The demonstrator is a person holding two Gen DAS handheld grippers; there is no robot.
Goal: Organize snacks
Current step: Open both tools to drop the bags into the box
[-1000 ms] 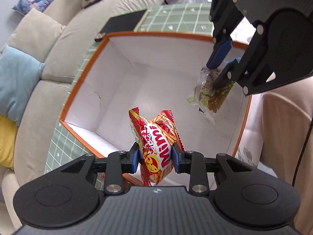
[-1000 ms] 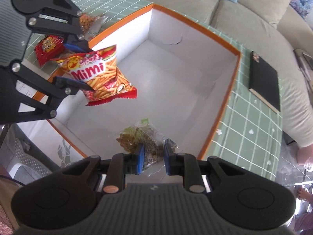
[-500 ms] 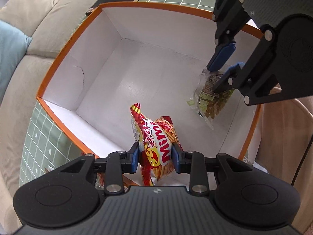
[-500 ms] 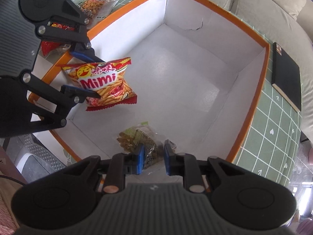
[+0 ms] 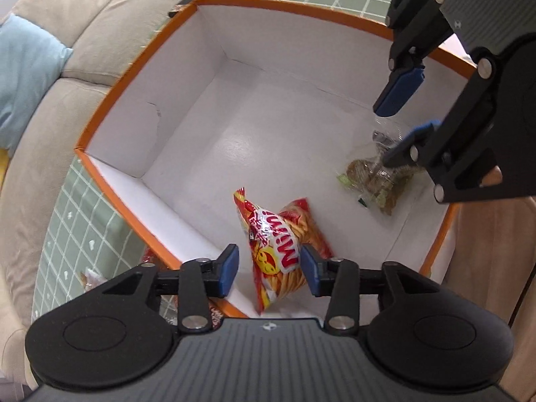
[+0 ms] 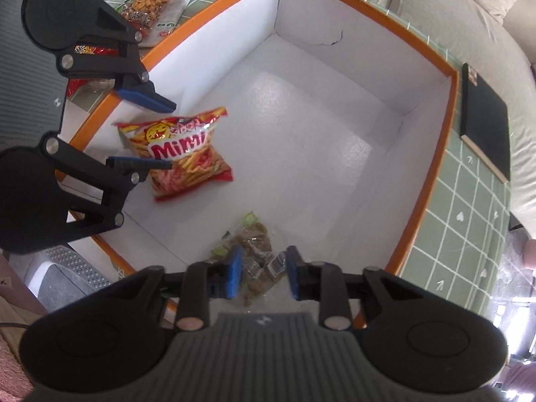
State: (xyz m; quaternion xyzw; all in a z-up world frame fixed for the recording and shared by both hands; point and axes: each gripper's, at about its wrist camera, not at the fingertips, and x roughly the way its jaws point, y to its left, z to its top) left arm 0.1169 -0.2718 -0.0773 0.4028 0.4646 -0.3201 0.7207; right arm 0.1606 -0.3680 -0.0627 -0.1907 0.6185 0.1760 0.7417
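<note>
Left gripper (image 5: 268, 269) jaws just opening, clear of Mimi bag (image 5: 279, 254); right gripper (image 6: 263, 269) likewise around clear pack (image 6: 254, 251). Risk: film snags pad on withdrawal, dragged out of box (image 6: 445, 134), lower centre.

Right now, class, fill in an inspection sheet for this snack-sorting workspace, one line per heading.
Surface: green tablecloth with a white grid.
Job's things: Mimi packet and clear snack bag inside the orange-rimmed box.
Clutter: black notebook; more snack packets outside the box.
Grippers: left claw and right claw have just been opening, pads clear of the packets.
Cables: nothing seen.
Surroundings: beige sofa, blue cushion.
</note>
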